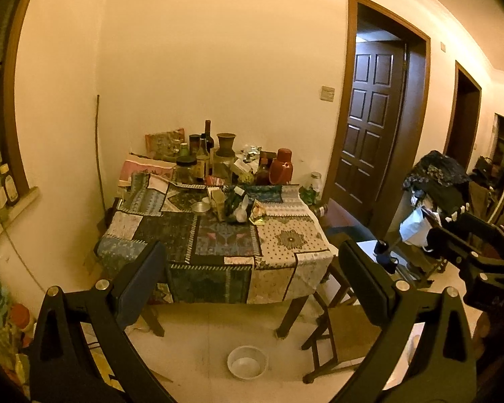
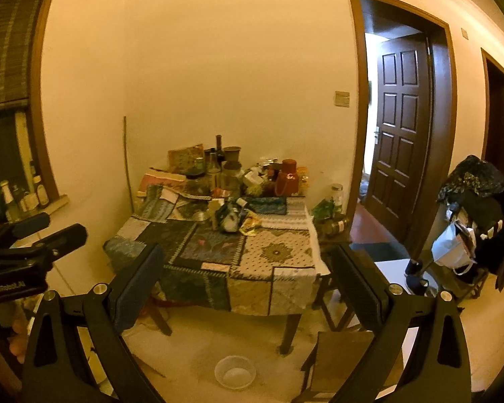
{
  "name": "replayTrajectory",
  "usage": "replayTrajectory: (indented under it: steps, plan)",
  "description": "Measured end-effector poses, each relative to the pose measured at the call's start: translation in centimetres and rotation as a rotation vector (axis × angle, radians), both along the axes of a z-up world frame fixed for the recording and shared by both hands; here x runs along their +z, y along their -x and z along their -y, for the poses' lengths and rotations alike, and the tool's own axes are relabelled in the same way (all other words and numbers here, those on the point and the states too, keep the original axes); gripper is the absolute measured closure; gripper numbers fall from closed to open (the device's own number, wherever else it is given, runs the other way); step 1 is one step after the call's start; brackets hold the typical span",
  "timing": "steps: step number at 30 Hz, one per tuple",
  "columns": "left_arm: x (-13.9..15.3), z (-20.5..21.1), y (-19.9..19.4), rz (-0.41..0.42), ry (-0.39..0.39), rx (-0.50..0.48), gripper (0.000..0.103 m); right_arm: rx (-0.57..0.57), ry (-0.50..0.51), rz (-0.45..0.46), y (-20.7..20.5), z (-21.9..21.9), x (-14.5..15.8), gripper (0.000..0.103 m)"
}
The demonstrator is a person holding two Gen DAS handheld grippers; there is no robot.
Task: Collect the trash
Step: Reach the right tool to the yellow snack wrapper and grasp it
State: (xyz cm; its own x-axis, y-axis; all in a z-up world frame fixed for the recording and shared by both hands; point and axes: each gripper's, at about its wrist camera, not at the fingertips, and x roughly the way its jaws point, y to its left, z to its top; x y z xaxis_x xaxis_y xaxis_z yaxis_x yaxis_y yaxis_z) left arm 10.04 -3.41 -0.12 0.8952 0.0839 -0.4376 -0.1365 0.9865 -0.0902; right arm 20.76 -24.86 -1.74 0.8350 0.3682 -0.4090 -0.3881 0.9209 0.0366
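cluttered table [image 2: 275, 255], white bowl [image 2: 235, 376] on floor

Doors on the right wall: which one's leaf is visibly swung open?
The nearest door: its dark panelled leaf is swung inward, light showing past its edge. The doorway beyond shows only a dark opening, no leaf.

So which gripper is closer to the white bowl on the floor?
Roughly level; neither is clearly nearer. The white bowl sits on the floor ahead of both. The left gripper and right gripper both hang open well back from it, side by side, facing the table.
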Motion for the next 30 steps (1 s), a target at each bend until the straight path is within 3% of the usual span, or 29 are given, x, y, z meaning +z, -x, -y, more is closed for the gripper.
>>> replayTrajectory:
  steps: [10, 14, 22, 24, 30]
  plan:
    - [-1.8, -2.9, -7.9, -0.063, 0.027, 0.010, 0.000, -0.026, -0.010, -0.044, -6.3, -0.9, -1.1, 0.004]
    - [-2.7, -5.6, -12.5, -0.080, 0.054, -0.008, 0.000, -0.032, -0.013, -0.070, -9.9, -3.1, -1.9, 0.004]
    - [-3.1, -10.5, -22.2, -0.125, 0.005, -0.064, 0.001, -0.072, -0.030, -0.150, -17.8, -8.4, -2.4, 0.004]
    - [-3.4, -11.4, -24.1, -0.135, -0.008, -0.078, 0.009, -0.089, -0.031, -0.169, -19.7, -9.5, -2.7, 0.004]
    - [-5.4, -13.7, -30.3, -0.201, 0.019, -0.106, 0.010, -0.111, -0.051, -0.273, -25.0, -12.0, -4.7, 0.004]
